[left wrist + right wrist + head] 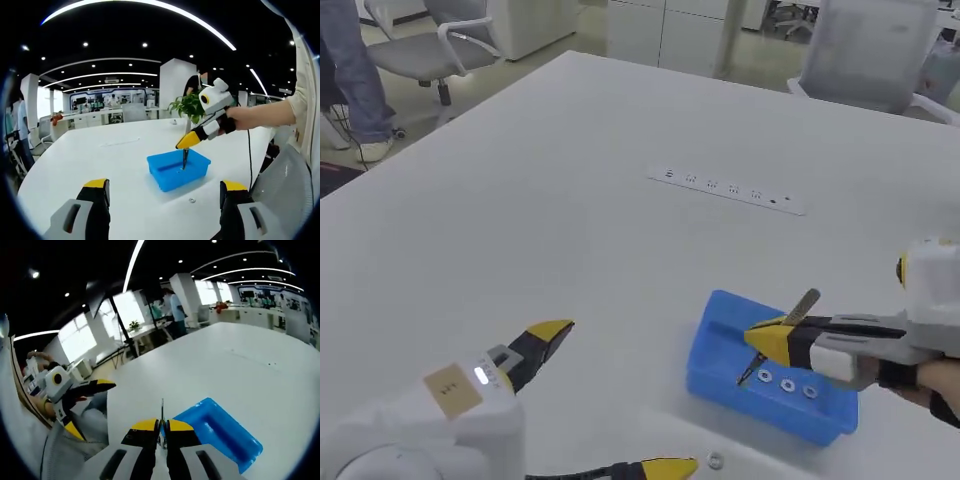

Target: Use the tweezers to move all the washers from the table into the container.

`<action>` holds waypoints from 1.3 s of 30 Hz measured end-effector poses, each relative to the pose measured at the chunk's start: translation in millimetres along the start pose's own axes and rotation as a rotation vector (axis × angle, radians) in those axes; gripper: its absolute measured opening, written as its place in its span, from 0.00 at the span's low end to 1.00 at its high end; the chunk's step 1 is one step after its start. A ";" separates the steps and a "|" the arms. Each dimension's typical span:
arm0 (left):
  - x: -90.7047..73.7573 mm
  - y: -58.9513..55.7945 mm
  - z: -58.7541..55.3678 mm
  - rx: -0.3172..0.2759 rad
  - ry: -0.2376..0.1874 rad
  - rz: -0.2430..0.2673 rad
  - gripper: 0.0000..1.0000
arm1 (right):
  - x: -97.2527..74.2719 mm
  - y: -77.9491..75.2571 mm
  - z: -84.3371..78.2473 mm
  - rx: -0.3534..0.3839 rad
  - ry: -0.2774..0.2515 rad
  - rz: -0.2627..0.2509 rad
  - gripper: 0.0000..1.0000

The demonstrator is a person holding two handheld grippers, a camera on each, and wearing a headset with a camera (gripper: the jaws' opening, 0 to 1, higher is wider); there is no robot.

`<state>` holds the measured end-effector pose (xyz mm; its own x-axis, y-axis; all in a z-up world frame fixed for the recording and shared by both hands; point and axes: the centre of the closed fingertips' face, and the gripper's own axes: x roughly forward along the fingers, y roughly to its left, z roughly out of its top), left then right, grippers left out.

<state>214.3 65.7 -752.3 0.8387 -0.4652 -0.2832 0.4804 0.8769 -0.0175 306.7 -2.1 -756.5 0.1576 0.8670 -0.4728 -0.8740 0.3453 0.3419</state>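
Observation:
A blue container point(725, 345) stands near the table's front edge and holds three washers point(787, 385). One more washer point(716, 461) lies on the table just in front of it. My right gripper point(770, 340) comes in from the right, shut on the tweezers point(752, 368), whose tip points down into the container. In the right gripper view the jaws point(161, 429) pinch the tweezers point(162, 412) beside the container point(220, 437). My left gripper point(610, 400) stands open at the lower left, holding nothing. The left gripper view has the container point(172, 175) and the loose washer point(191, 200) ahead.
A white power strip point(730, 190) is set flat in the table's middle. Office chairs point(440, 45) and a person's legs point(350, 70) stand beyond the far left edge. The white table point(520, 220) stretches wide to the left and back.

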 end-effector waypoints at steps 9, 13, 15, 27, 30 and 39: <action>-0.3 0.5 -0.8 0.004 0.004 0.003 0.93 | 13.1 -40.3 -1.1 0.121 -0.013 -0.077 0.03; -0.4 0.9 -0.9 0.002 0.005 0.004 0.93 | 17.8 -53.4 -8.8 0.140 0.010 -0.107 0.03; -0.4 0.7 -1.1 0.001 0.006 0.002 0.93 | 20.3 -58.4 -12.1 0.140 0.017 -0.119 0.03; -0.2 0.8 -2.4 0.002 0.014 0.004 0.92 | 32.7 -69.7 -28.2 0.126 0.061 -0.164 0.03; 0.3 0.3 -3.2 0.006 0.019 0.002 0.92 | 33.5 -70.9 -29.8 0.114 0.066 -0.174 0.03; 0.4 0.6 -4.1 0.009 0.023 0.004 0.92 | 29.4 -60.0 -23.1 0.035 0.031 -0.145 0.04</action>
<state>213.9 66.5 -756.3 0.8344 -0.4588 -0.3053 0.4797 0.8774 -0.0077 353.1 -5.7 -809.6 0.2659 0.7957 -0.5442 -0.8267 0.4786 0.2957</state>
